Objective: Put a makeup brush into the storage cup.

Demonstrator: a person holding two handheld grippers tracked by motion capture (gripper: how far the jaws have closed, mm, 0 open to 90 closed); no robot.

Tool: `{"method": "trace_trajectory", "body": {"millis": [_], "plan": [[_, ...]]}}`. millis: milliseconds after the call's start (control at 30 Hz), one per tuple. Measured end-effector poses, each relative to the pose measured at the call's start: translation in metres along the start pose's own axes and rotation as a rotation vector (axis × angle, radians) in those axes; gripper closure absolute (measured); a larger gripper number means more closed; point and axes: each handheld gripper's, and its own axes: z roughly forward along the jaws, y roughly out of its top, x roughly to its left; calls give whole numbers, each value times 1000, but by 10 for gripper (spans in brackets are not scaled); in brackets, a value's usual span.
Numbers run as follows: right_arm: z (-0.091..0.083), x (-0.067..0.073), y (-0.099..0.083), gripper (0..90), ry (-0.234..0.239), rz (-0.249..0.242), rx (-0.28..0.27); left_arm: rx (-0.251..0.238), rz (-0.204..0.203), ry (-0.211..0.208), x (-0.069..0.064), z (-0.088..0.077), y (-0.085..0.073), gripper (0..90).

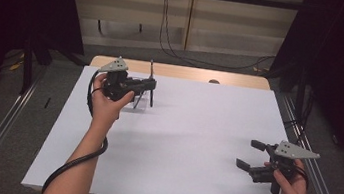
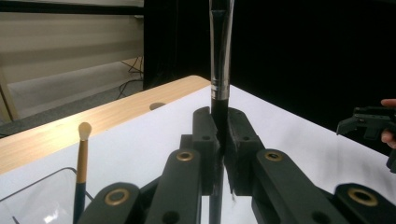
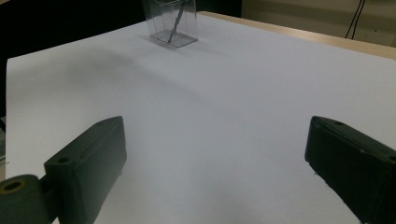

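The left gripper [image 2: 219,140], clamped on an upright brush [image 2: 220,56], stands seemingly just beside the clear holder [image 3: 172,21]; the open right gripper [image 1: 253,155] is far off

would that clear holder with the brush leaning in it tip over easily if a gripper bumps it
Probably. The clear holder looks thin-walled and light, standing tall on a small base. The brush leaning inside it puts weight off-centre, so a knock near the rim would likely topple it. On the smooth white sheet it may slide first.
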Motion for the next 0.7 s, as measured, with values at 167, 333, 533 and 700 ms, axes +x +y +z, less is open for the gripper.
{"method": "trace_trajectory", "body": {"millis": [167, 333, 533, 700], "plan": [[0, -1, 0, 53, -1, 0, 0, 2, 4, 15, 4, 1, 3, 840], [0, -1, -1, 53, -1, 0, 1, -3, 0, 25, 8, 1, 6, 839], [0, -1, 0, 53, 4, 6, -10, -9, -8, 39, 12, 1, 8, 840], [0, -1, -1, 53, 4, 6, -5, -9, -8, 51, 16, 2, 8, 840]]}}
